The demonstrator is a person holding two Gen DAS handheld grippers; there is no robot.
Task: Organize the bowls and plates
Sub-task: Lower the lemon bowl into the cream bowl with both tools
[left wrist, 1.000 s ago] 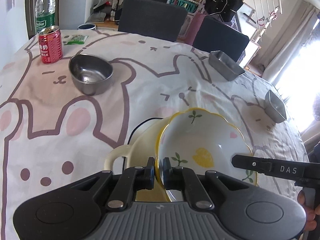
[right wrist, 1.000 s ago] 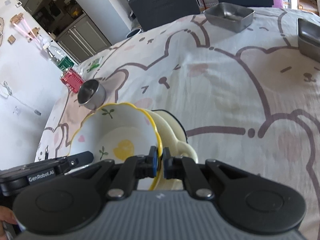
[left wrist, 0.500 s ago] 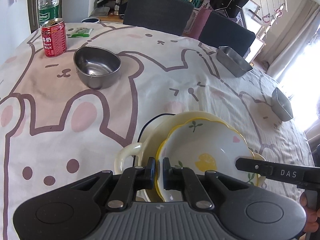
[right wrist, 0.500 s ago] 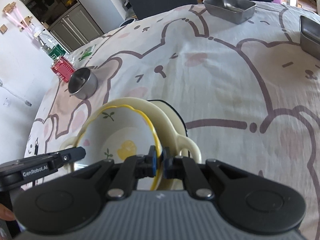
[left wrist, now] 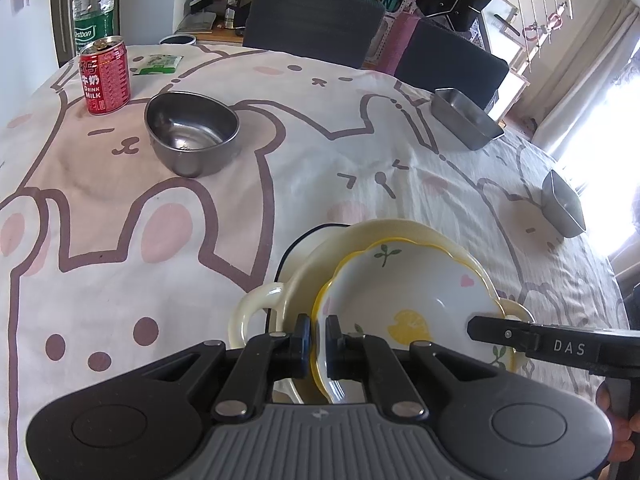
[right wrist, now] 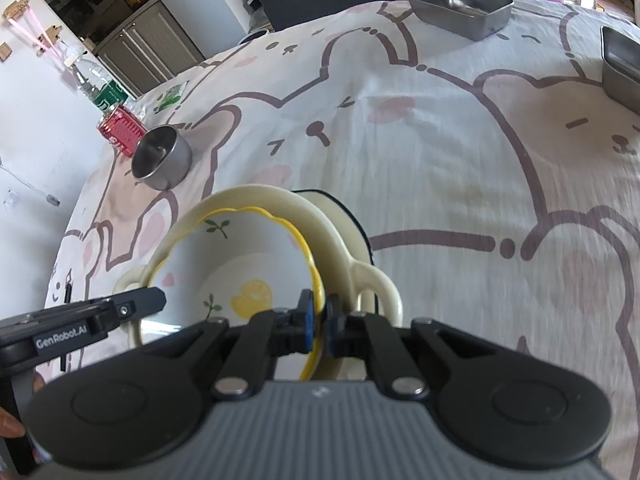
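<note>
Left gripper (left wrist: 318, 340) clenched on near-left rim of floral bowl (left wrist: 416, 304); right gripper (right wrist: 319, 322) clenched on opposite rim of same bowl; floral bowl sits nested inside cream handled dish (left wrist: 256, 312), low on tablecloth (left wrist: 120, 240); dark-rimmed plate (left wrist: 304, 240) partly visible under dish; steel bowl (left wrist: 192, 132) well apart at far left, near red can (left wrist: 105, 76) and bottle (left wrist: 95, 8); two steel trays (left wrist: 466, 124) (left wrist: 562, 204) well apart along far right edge; chairs (left wrist: 312, 20) behind table.
</note>
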